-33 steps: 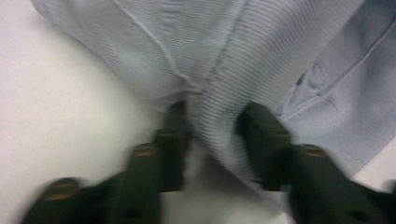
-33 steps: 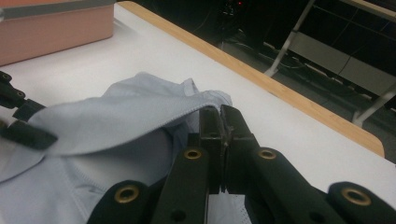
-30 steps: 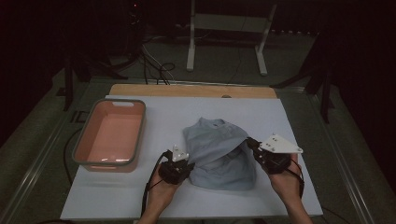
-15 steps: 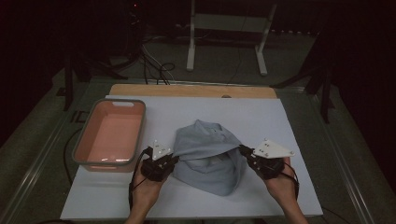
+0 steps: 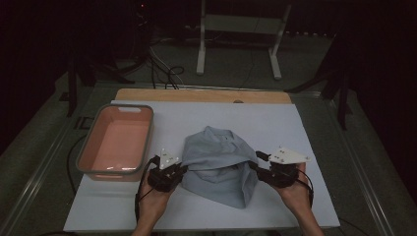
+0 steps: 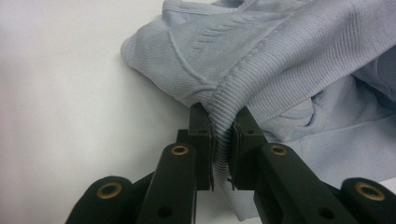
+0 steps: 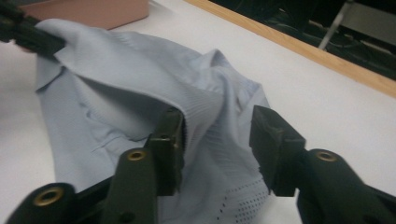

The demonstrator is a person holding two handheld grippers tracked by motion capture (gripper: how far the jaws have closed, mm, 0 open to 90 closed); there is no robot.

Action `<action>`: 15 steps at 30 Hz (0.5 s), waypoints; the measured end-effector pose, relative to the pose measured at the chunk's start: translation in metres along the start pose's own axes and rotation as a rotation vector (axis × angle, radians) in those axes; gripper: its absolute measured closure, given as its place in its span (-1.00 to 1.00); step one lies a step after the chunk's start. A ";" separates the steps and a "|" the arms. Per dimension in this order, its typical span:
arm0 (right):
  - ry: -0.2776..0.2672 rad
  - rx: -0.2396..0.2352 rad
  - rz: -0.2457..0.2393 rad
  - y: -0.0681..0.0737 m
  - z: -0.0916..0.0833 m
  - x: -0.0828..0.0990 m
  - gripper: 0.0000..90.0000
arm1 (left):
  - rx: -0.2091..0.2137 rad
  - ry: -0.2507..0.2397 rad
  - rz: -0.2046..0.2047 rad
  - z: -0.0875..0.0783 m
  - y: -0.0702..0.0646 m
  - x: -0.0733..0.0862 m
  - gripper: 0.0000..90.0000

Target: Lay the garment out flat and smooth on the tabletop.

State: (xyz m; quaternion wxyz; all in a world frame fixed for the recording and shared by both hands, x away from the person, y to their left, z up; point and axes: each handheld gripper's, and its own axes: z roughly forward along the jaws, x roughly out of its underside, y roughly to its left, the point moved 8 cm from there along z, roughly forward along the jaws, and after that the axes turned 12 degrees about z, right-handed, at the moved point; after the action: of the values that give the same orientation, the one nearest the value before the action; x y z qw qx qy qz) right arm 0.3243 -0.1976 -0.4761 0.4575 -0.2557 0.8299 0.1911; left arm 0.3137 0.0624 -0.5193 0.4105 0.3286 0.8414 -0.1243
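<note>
R tongs (image 7: 217, 144) just opened off sweater (image 5: 219, 164), hem stretched L-R

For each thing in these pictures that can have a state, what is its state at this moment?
Left gripper: shut on the ribbed hem of the sweater.
Right gripper: jaws just opened, sweater between them but not pressed.
Sweater: light blue, crumpled, hem folded over, lying on the table.
Bin: pink, upright, nothing in it.
Table: white surface.

Left gripper (image 6: 223, 140) jaws hide the pinched strip of the sweater (image 6: 280, 70) hem; the garment's right side and top run off frame. In the right gripper view, the pink bin (image 7: 93, 11) is cut off by the top edge, and the other gripper's tip at upper left is blurred.
</note>
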 end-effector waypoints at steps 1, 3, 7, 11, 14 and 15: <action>0.002 0.003 0.019 -0.002 0.001 0.001 0.16 | 0.001 0.000 0.000 0.000 0.000 0.000 0.84; 0.004 0.006 0.027 -0.004 0.002 0.002 0.13 | 0.002 0.000 -0.002 0.000 0.000 0.000 0.84; 0.034 0.003 0.046 -0.007 0.005 0.008 0.02 | 0.001 0.000 -0.007 0.000 0.002 0.000 0.84; 0.011 -0.001 0.056 -0.009 0.003 0.006 0.02 | 0.002 0.000 -0.006 -0.001 0.003 0.000 0.84; -0.016 -0.001 0.061 -0.011 0.000 0.003 0.02 | 0.000 0.001 -0.008 -0.001 0.003 0.000 0.84; -0.018 -0.004 0.067 -0.012 -0.002 0.003 0.02 | -0.001 0.002 -0.009 -0.001 0.004 0.000 0.84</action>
State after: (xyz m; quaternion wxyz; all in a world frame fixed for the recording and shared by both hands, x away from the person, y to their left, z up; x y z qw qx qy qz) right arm 0.3290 -0.2084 -0.4785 0.4581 -0.2269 0.8334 0.2100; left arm 0.3157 0.0657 -0.5190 0.4094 0.3246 0.8434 -0.1252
